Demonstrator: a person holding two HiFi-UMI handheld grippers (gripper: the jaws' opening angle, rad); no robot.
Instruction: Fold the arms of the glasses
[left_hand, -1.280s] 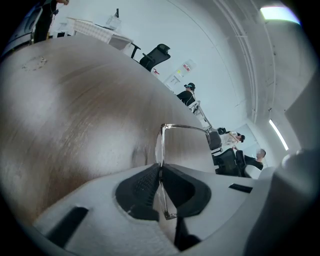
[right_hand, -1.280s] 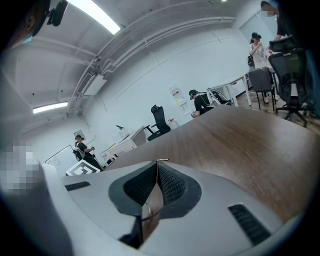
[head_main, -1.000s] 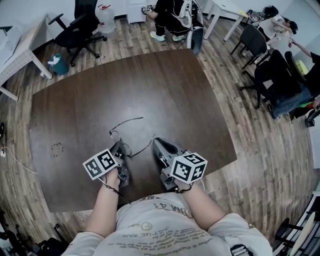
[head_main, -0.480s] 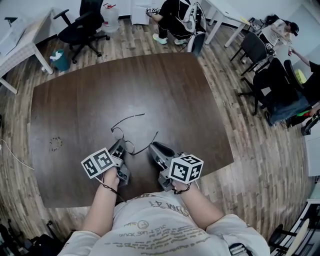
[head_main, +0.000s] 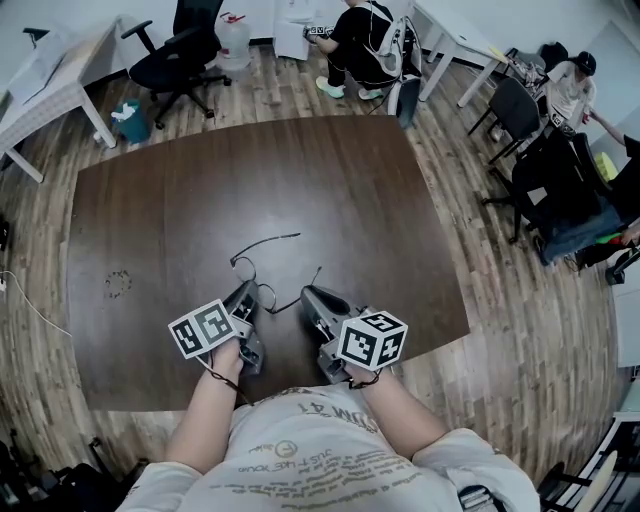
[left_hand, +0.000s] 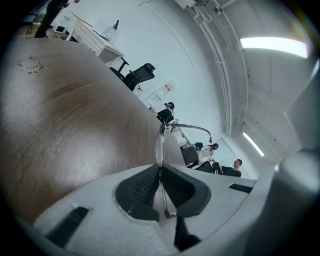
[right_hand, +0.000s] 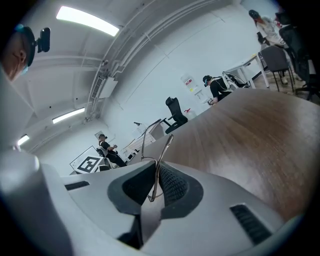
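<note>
1. Head view:
   - The glasses (head_main: 266, 296) are at the near middle of the dark worktop (head_main: 330, 190), right in front of the person.
   - The left tongs (head_main: 245, 292) are at the frame front, and the right tongs (head_main: 305, 293) are at the near arm (head_main: 300, 288).
   - The far arm (head_main: 265, 241) sticks out, still unfolded.
   - Both tongs point slightly downward.
   - The glasses are thin wire and too small here, so it's hard to say whether they rest on the worktop or are lifted a bit.
2. Left gripper view:
   - The left tongs (left_hand: 160, 169) are nearly closed, with the pads pinching the thin lens rim of the glasses (left_hand: 159, 142) edge-on.
   - The far arm (left_hand: 192, 127) runs off to the right above the pads.
   - This grip probably anchors the frame so the other hand can swing an arm on its hinge.
3. Right gripper view:
   - The right tongs (right_hand: 156, 169) have just been closing and are now almost together.
   - The wire near arm (right_hand: 164, 150) is clamped between the ribbed pads and angles up out of them.
   - The rest of the frame is faintly visible behind.
   - The arm is held close to the frame, likely for control over the fold.
   - Judged state: the fold has not happened yet, and both arms are still out.
   - The wire is thin, so a slip or a bend is the risk.
</note>
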